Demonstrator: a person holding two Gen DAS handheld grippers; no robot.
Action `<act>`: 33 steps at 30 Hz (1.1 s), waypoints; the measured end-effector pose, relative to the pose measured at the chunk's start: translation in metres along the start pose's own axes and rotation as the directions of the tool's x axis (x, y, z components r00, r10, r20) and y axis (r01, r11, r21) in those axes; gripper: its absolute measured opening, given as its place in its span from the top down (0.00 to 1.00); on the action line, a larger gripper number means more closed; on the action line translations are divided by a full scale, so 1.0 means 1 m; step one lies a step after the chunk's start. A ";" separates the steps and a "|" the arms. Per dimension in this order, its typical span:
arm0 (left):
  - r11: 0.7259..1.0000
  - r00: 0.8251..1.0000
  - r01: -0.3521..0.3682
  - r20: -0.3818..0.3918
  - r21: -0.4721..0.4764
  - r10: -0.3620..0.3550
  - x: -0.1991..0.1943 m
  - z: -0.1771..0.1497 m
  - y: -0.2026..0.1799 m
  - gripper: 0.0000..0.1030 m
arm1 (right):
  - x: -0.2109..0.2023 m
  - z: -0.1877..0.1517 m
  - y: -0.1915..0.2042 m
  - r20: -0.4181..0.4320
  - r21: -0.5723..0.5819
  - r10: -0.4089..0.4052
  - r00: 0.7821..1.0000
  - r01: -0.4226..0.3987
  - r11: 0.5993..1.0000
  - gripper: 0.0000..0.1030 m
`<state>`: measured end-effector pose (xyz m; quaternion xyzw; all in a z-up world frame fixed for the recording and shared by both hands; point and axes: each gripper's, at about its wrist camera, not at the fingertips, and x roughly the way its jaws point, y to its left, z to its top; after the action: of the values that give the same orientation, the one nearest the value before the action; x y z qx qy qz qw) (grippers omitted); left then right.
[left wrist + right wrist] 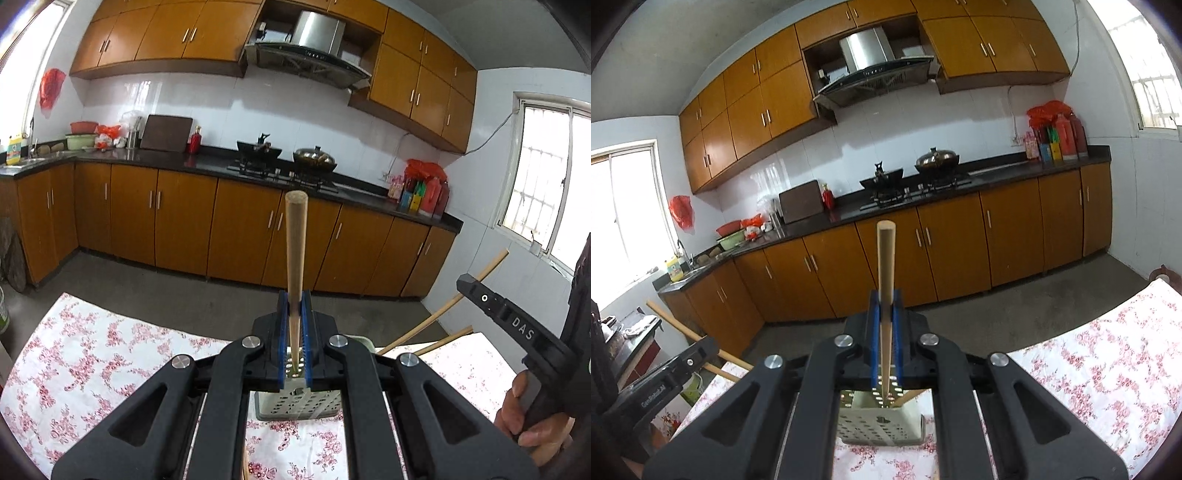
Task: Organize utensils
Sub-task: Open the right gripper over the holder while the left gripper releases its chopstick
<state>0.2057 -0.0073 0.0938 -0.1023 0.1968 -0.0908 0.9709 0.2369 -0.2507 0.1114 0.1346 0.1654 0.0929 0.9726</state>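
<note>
My left gripper (294, 306) is shut on a wooden chopstick (294, 243) that points forward and up; its lower end reaches into a grey perforated utensil holder (295, 406) on the floral tablecloth. My right gripper (885, 306) is shut on another wooden chopstick (885, 273), whose lower end also sits in the holder (882, 424). In the left wrist view the right gripper's body (517, 325) shows at the right, with two more chopsticks (443, 314) slanting out of the holder. In the right wrist view the left gripper's body (665, 380) shows at lower left.
The table carries a white cloth with pink flowers (92, 350). Beyond it is grey floor and a long counter with orange cabinets (184, 214), a stove with a wok and a lidded pot (314, 158), bottles (424, 195) and a sink corner (26, 162).
</note>
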 end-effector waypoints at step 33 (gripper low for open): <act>0.999 0.992 -0.039 0.117 -0.022 0.041 0.001 -0.002 -0.009 0.93 | -0.060 -0.012 -0.029 0.038 0.020 -0.032 0.999 0.031 0.999 0.75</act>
<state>0.2048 -0.0169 0.0932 -0.1131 0.1424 -0.0631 0.9813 0.1810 -0.2890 0.1098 0.1430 0.1500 0.0733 0.9756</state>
